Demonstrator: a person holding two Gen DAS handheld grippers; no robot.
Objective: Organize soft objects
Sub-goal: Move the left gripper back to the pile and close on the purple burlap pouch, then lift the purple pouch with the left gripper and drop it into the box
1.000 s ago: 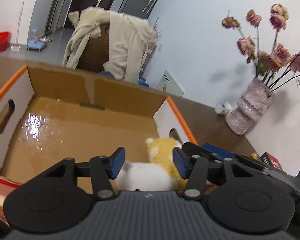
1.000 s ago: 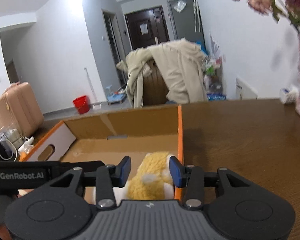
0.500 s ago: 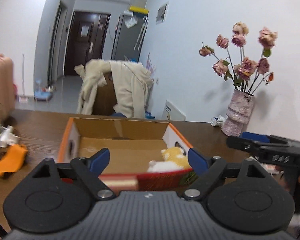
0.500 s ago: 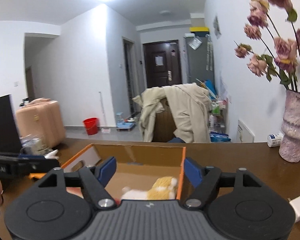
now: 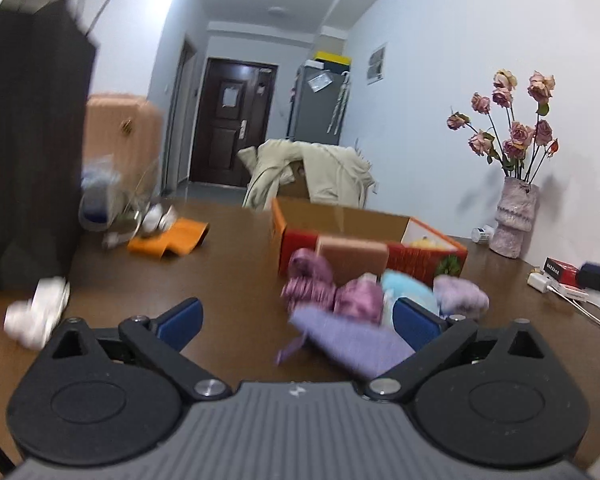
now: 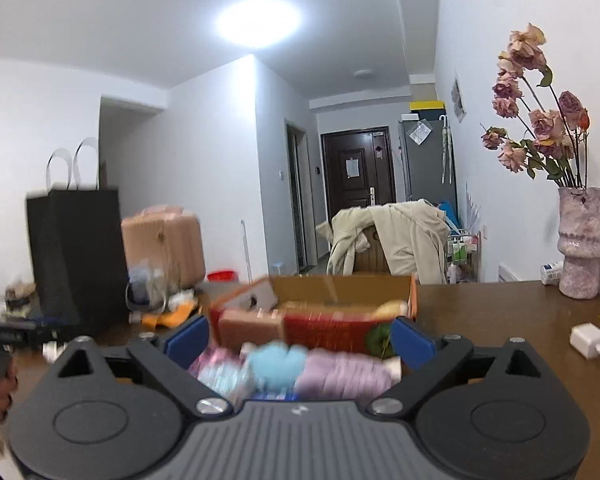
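The heap of soft toys [image 5: 364, 304] lies on the table [image 5: 228, 280] just in front of the cardboard box [image 5: 364, 236], in whose far corner the yellow plush [image 5: 424, 242] rests. Both tools have just been opening and stand spread, pinching nothing. The left tool [image 5: 296, 322] has the heap to its right; the right tool [image 6: 300, 340] faces it squarely, with the light-blue toy [image 6: 276, 364] between its jaws, so I judge the right hand better placed

Soft toys [image 5: 352, 300] on the table [image 5: 228, 280] before the box [image 5: 364, 232], vase [image 5: 514, 220] far right by the wall.
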